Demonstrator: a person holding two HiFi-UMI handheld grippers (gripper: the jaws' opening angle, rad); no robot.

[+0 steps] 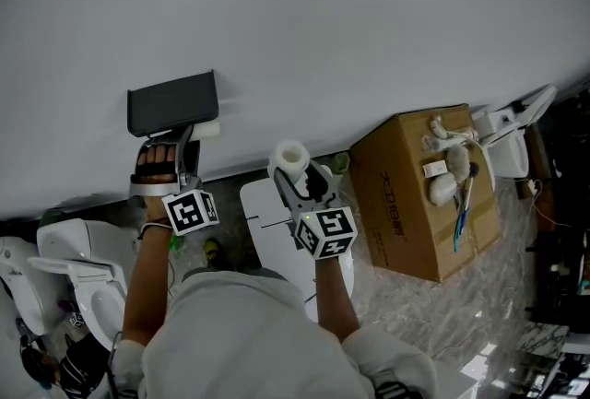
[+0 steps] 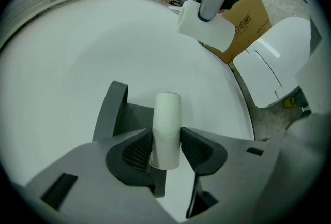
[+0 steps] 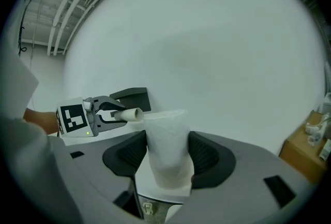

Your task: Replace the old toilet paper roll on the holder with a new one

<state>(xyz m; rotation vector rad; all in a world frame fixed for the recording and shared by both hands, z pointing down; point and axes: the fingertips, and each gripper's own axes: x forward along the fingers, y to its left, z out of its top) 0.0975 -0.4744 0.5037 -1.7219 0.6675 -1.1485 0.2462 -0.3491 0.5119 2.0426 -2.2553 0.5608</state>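
Left claw (image 2: 166,148) is clenched on one bare cardboard tube (image 2: 166,119), pale and smooth with a spiral seam. It holds the tube just beside the single dark grey holder (image 2: 115,109) on the white wall (image 1: 369,19). Right claw (image 3: 168,155) grips one full new roll (image 3: 166,137), white, thick and soft-edged, between both pads, to the holder's right. One brown cardboard box (image 1: 424,194) stands by the wall further right.

Head view steeply down, tool views facing wall (image 1: 323,19), all sharing holder (image 1: 173,102)
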